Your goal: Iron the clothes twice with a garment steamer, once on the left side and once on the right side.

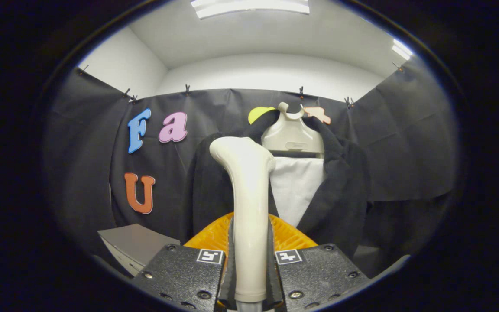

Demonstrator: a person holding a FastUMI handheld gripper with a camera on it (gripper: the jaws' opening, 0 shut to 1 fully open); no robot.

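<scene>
Gripper at bottom centre of the frame, fingers closed tight on the handle of the cream steamer, which stands upright up the middle. Black jacket hanging on a pale hanger right of centre, white lining showing between its open fronts. Steamer head level with the jacket's left front, apparently not touching yet. Best to bring the head flat against the cloth near the shoulder, then draw down slowly and straight. Worth keeping the grip firm so the handle cannot twist.
</scene>
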